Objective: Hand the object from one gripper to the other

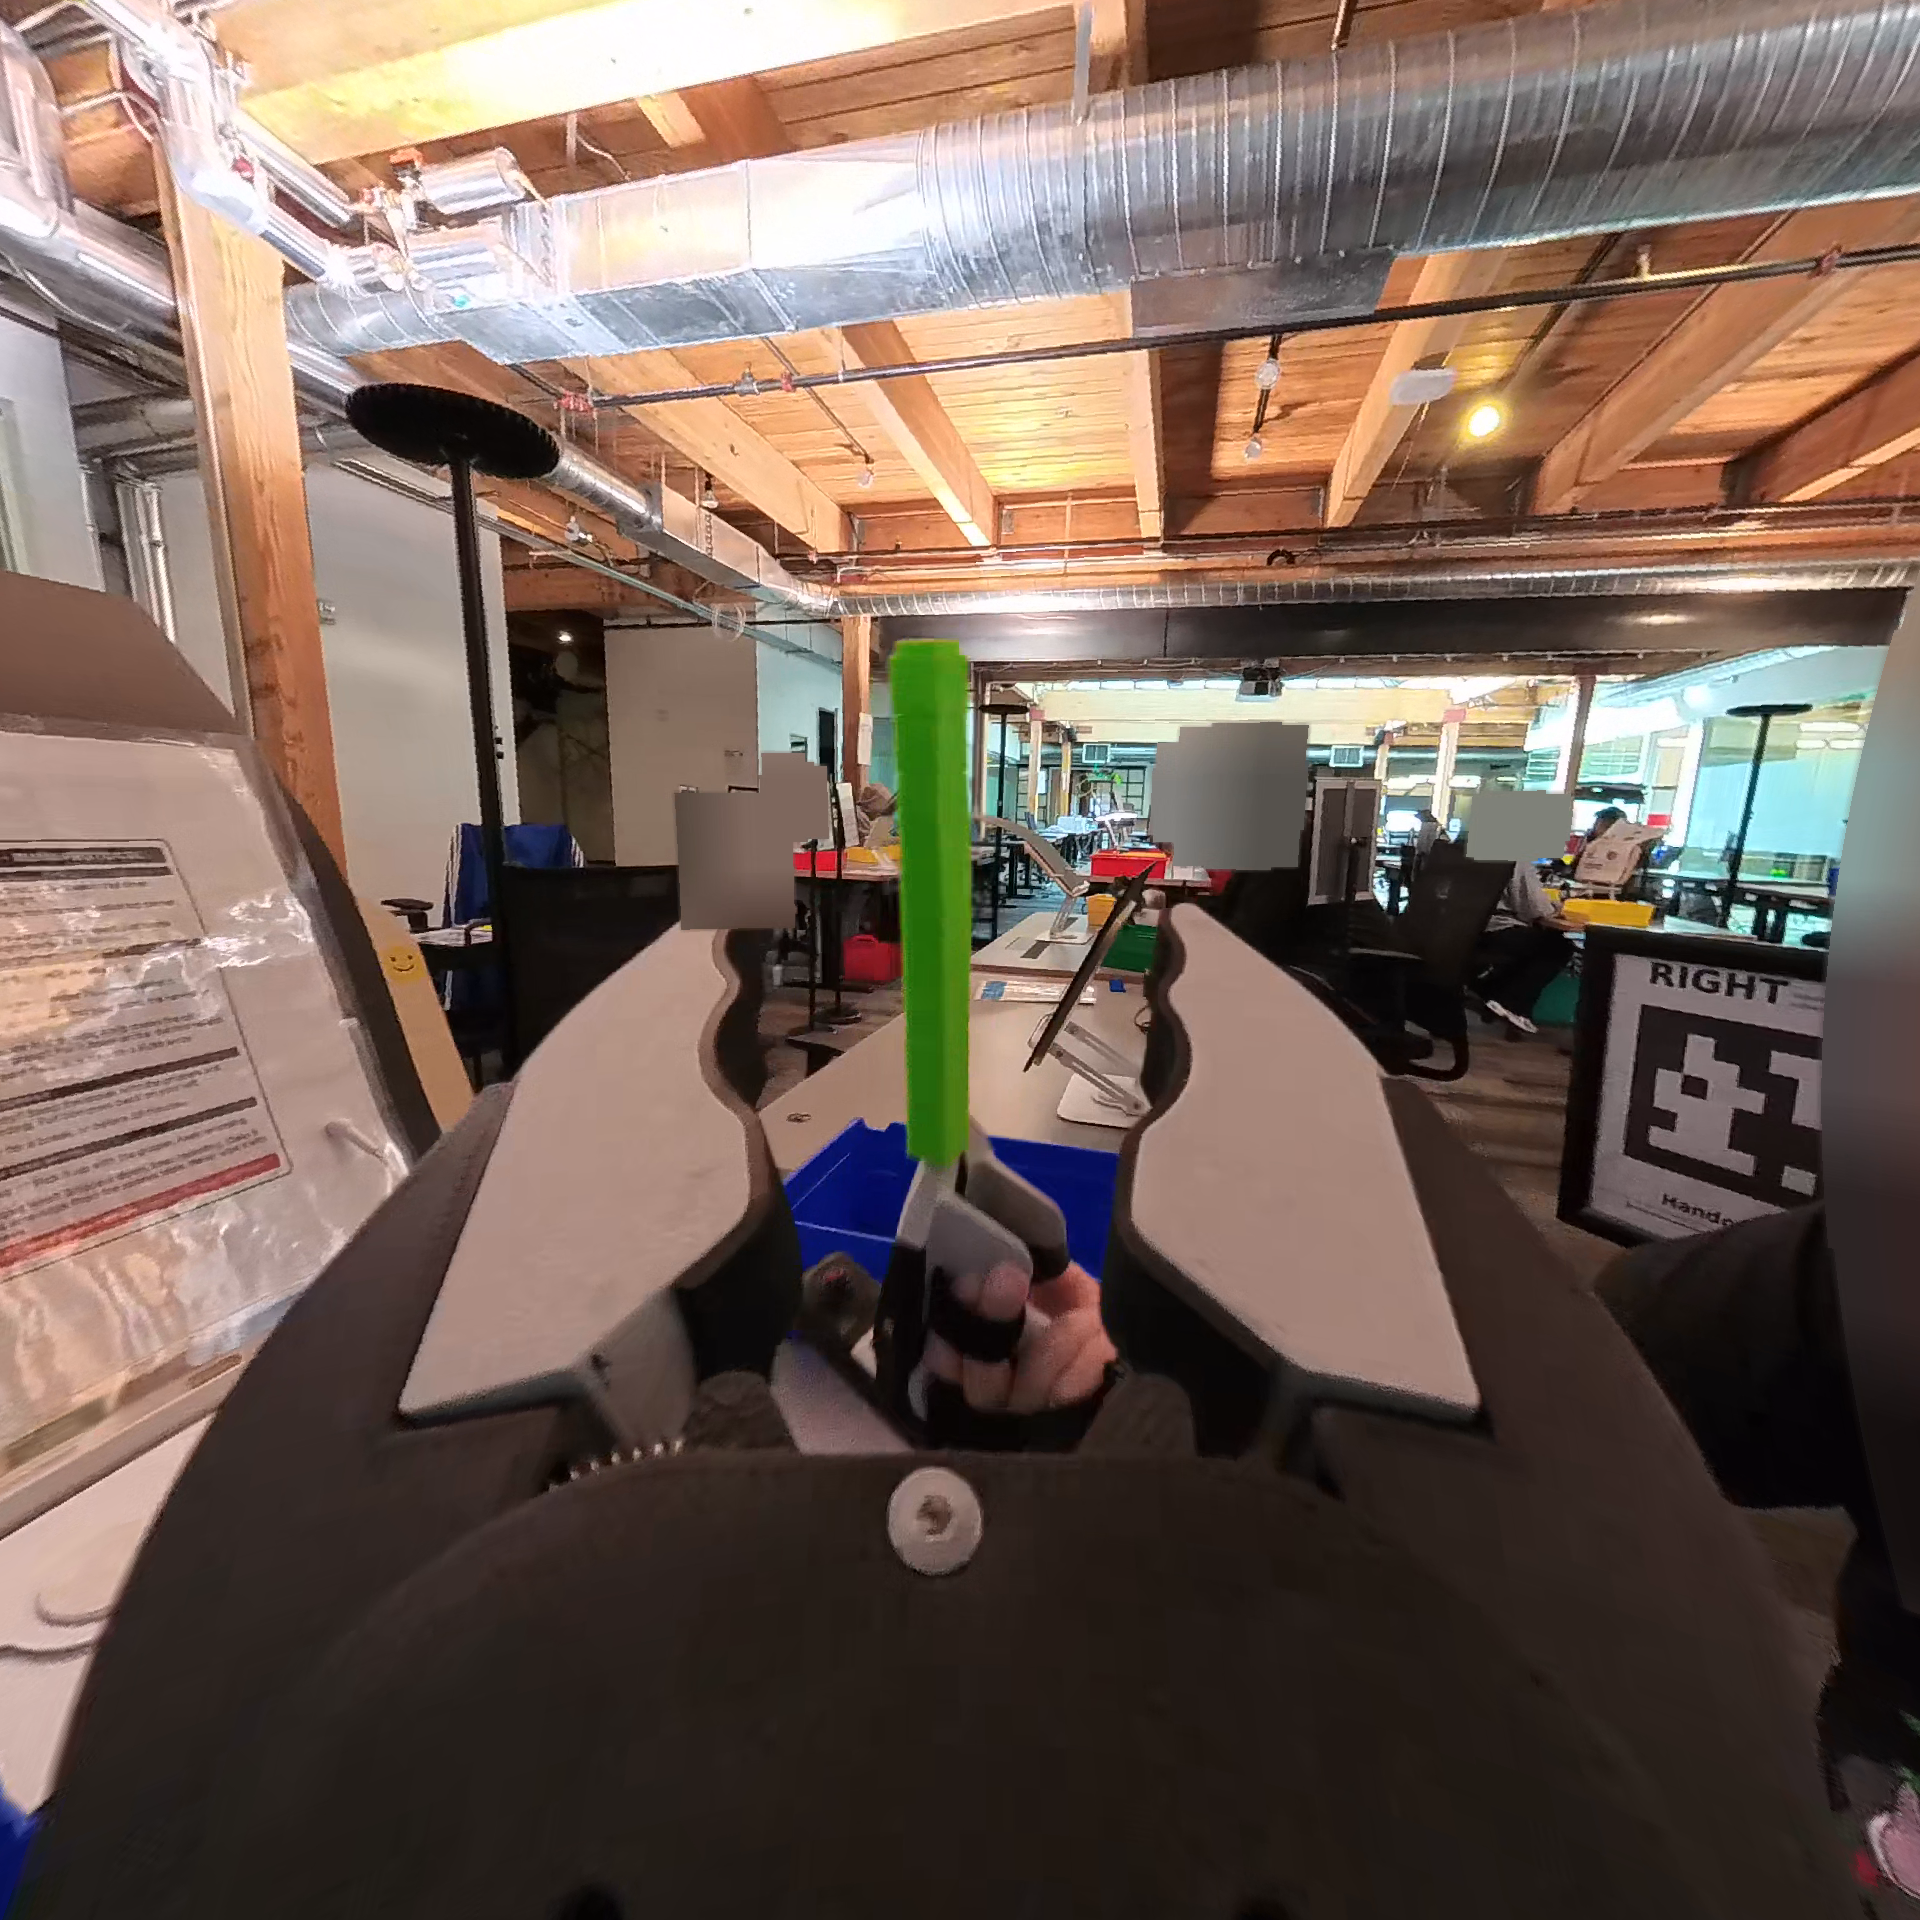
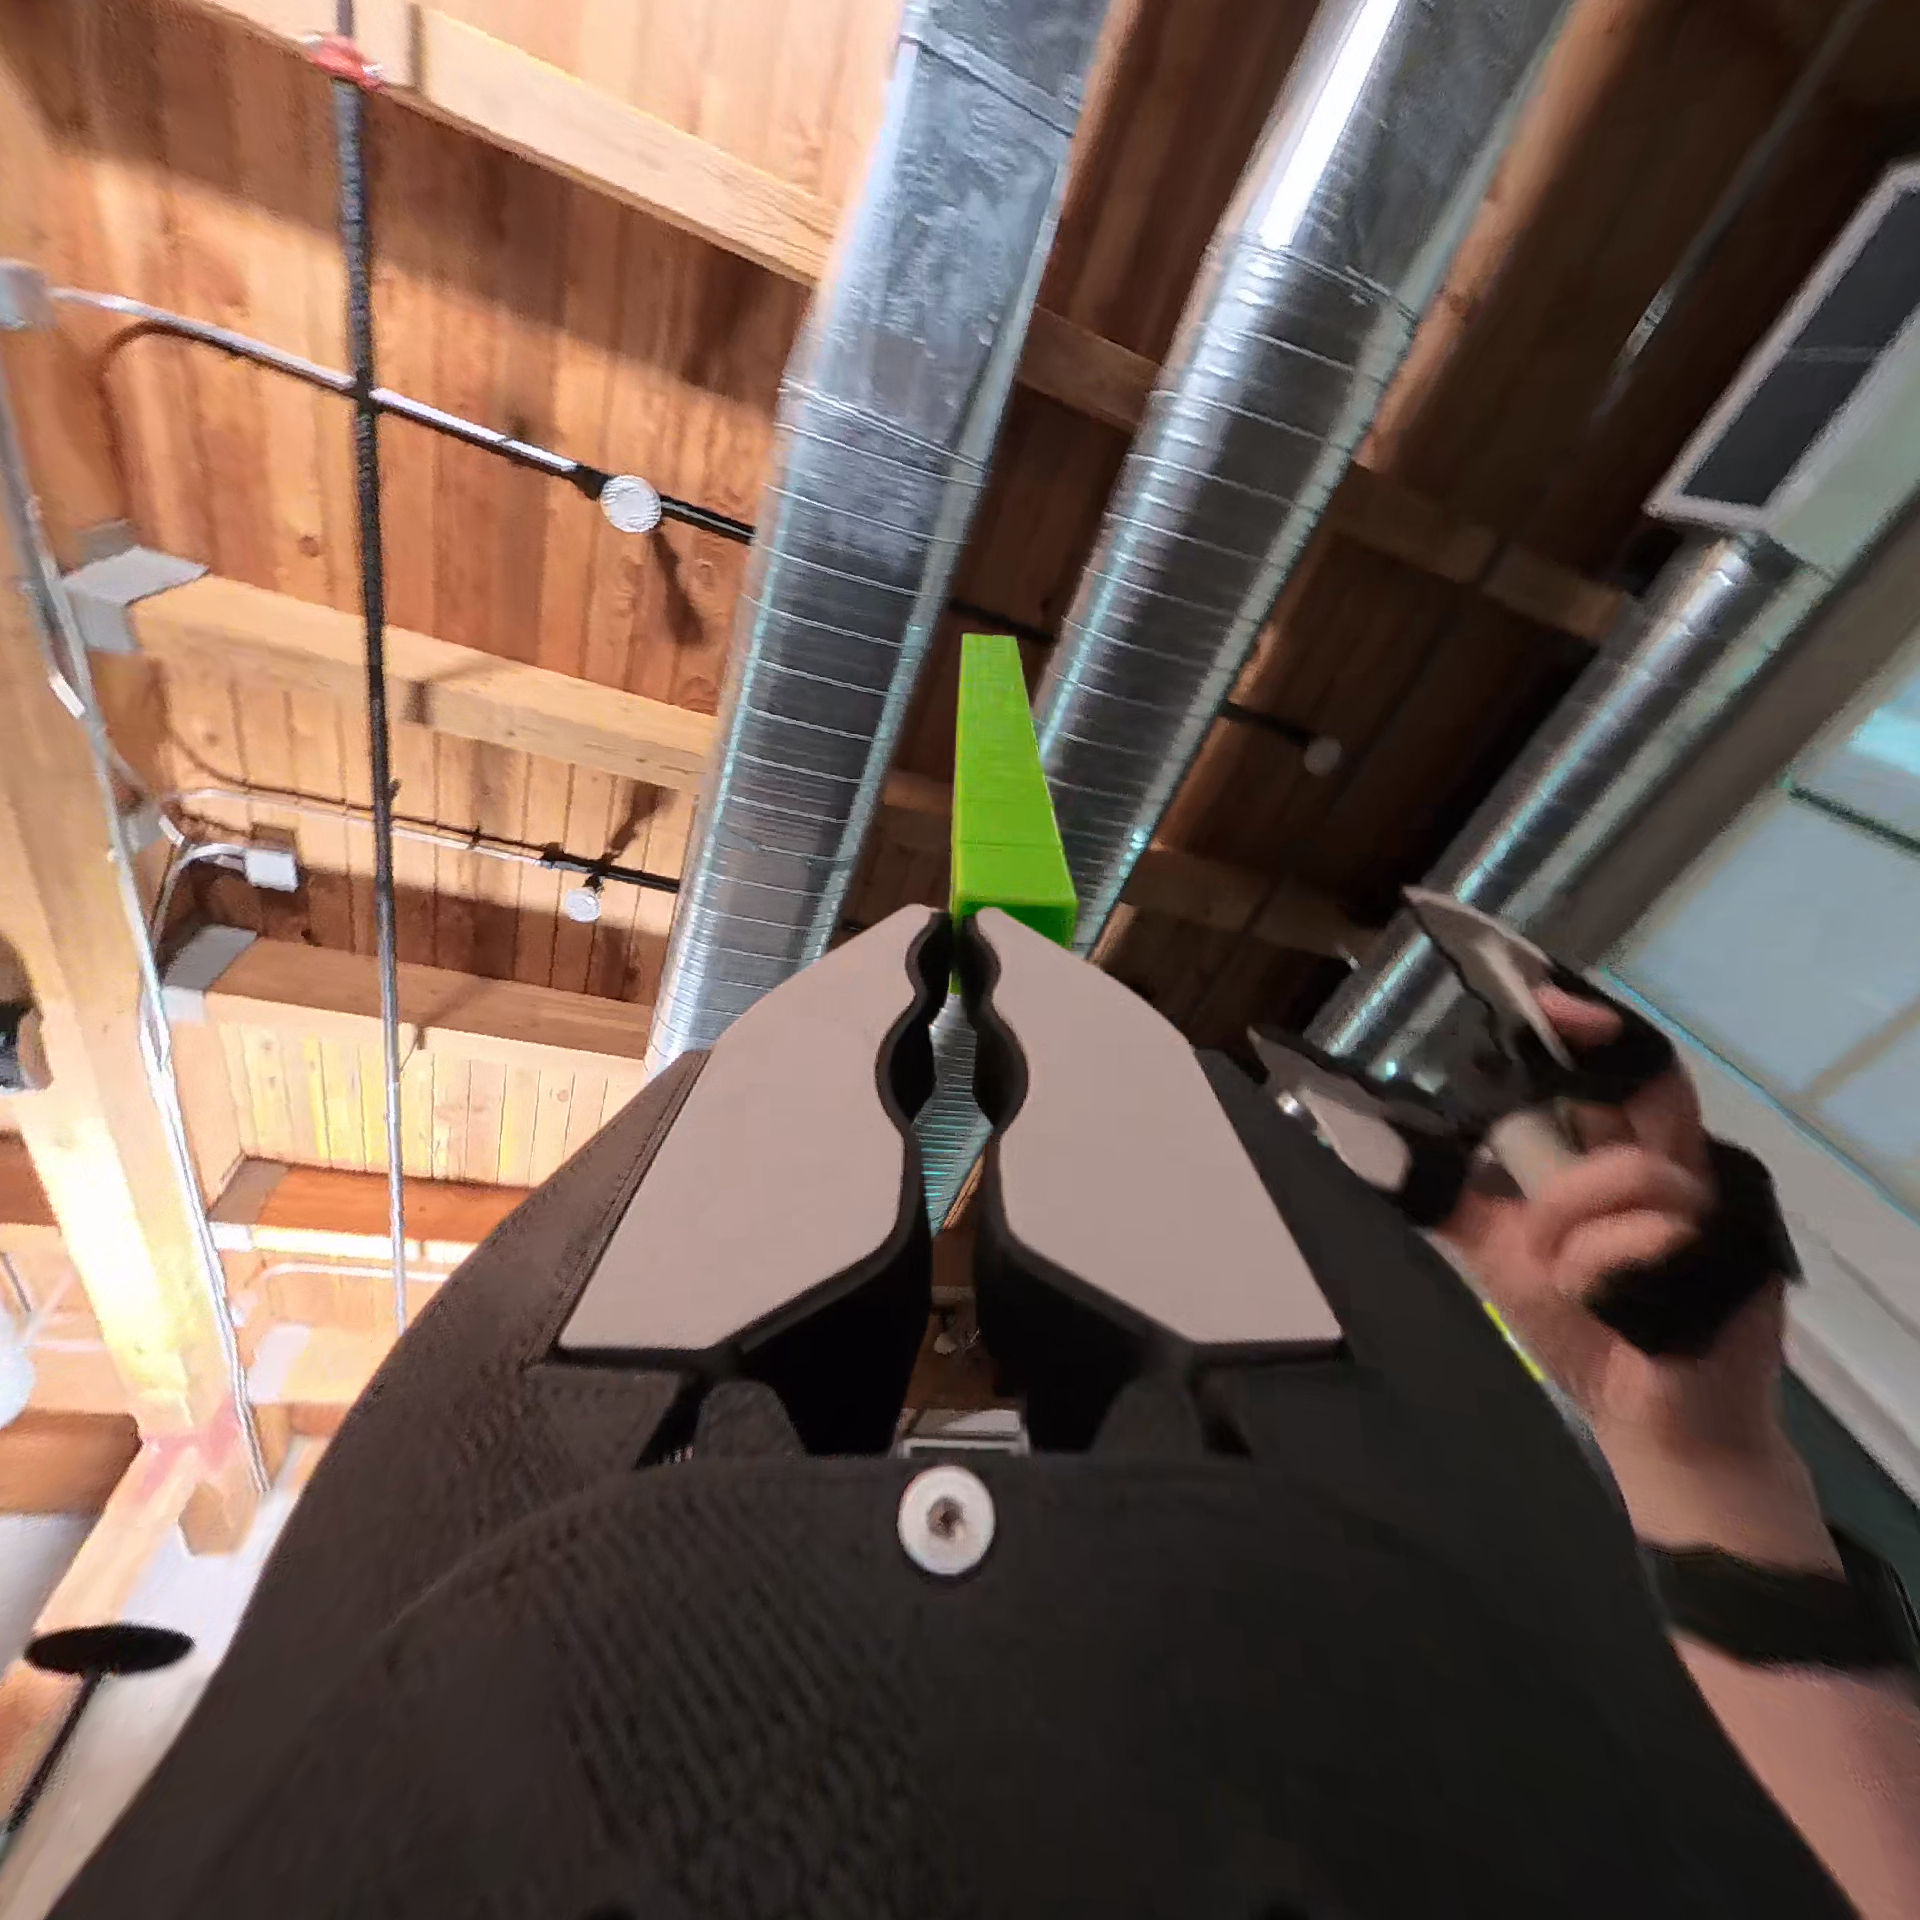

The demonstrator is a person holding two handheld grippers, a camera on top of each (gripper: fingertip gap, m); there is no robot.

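Left wrist view: the left gripper (image 1: 948,997) has its fingers (image 1: 634,1081) spread wide with nothing between them touching. Farther off between them, the right gripper (image 1: 961,1184) pinches the bottom of an upright green bar (image 1: 933,914), above a blue bin (image 1: 842,1195) on the desk (image 1: 997,1049).

Right wrist view: the right gripper (image 2: 964,935) is clamped on the green bar's (image 2: 1003,800) lower end, bar pointing toward the ceiling ducts (image 2: 831,499). The left gripper (image 2: 1455,1018) sits at right, blurred.
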